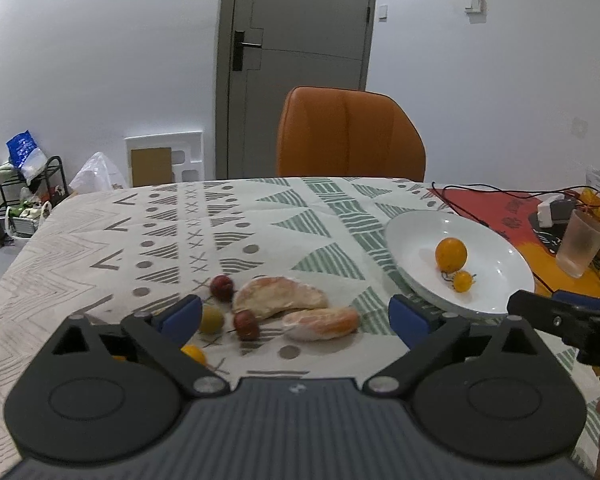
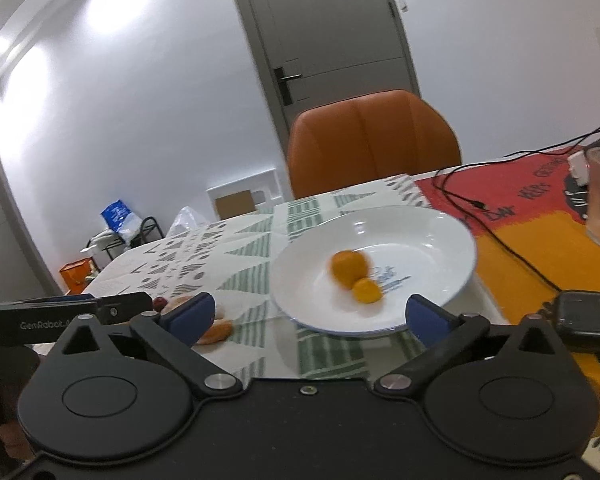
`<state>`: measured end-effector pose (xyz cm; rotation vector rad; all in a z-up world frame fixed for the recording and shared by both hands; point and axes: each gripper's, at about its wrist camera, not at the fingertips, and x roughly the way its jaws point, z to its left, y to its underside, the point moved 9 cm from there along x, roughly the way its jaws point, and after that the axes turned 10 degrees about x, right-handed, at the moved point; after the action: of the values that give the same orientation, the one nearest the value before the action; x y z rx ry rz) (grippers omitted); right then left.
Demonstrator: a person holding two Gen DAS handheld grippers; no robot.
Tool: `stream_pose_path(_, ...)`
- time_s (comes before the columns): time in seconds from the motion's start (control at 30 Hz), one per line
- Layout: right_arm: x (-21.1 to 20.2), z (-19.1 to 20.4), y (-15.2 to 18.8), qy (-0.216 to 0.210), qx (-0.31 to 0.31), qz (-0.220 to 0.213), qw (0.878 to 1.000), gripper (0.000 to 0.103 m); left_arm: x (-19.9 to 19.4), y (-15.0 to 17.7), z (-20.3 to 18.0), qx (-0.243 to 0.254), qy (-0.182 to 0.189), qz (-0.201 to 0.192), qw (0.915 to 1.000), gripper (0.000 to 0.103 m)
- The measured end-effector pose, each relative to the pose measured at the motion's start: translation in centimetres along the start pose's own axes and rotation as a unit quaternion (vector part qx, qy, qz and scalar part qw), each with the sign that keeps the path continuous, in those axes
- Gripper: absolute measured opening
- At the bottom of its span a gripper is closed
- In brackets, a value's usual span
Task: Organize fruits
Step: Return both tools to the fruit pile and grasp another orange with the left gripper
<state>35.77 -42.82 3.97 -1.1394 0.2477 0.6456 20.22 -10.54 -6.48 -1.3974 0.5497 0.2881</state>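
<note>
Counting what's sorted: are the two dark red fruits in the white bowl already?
No, both dark red fruits lie on the tablecloth, outside the white bowl.

A: The white plate (image 1: 496, 300) is looking glossy and smooth, like glazed ceramic, and it is catching the light.

B: The patterned tablecloth (image 1: 100, 240) is reading as matt woven cloth. The orange chair (image 1: 348, 132) is showing a smooth, leather-like sheen, and the tumbler (image 1: 580, 244) is looking frosted.
</note>
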Motion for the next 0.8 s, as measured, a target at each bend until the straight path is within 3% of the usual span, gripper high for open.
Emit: stream_pose_path(0.8, 2.0, 6.5, 2.9, -0.037, -0.033, 0.031, 0.998, 0.103, -1.8, 3.8, 7.1, -0.046, -0.034, 0.020, 0.9982, 0.099)
